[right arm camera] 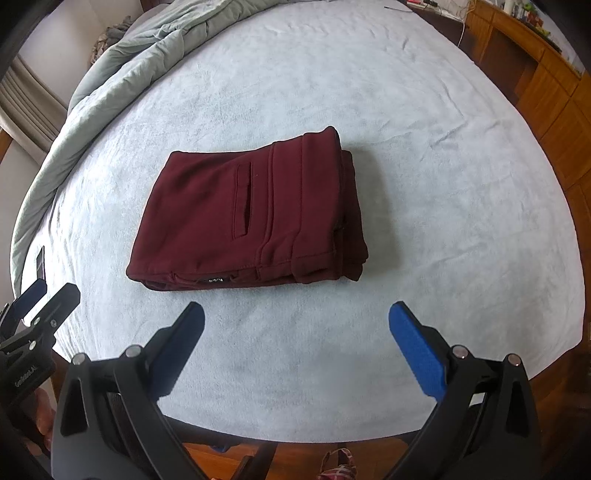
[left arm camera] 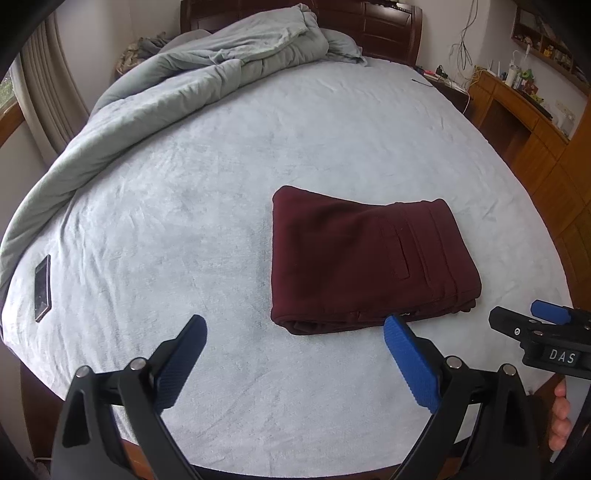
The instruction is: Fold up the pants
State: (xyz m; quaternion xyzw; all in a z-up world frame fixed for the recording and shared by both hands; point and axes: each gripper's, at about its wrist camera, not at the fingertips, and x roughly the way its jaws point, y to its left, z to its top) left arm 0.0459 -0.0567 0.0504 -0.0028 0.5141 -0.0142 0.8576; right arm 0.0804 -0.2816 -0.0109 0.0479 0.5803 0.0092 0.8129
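Dark maroon pants (left arm camera: 365, 258) lie folded into a compact rectangle on the light blue bed sheet (left arm camera: 221, 166), pocket and waistband facing up. They also show in the right wrist view (right arm camera: 247, 218). My left gripper (left arm camera: 295, 332) is open and empty, held above the sheet just in front of the pants' near edge. My right gripper (right arm camera: 295, 317) is open and empty, a little short of the pants' near edge. The right gripper's body shows at the right edge of the left wrist view (left arm camera: 543, 332).
A rumpled grey-green duvet (left arm camera: 184, 85) is piled along the bed's left and far side. A phone (left arm camera: 42, 288) lies on the sheet at the left. A wooden headboard (left arm camera: 388, 29) stands at the back, and a wooden desk (left arm camera: 517, 110) at the right.
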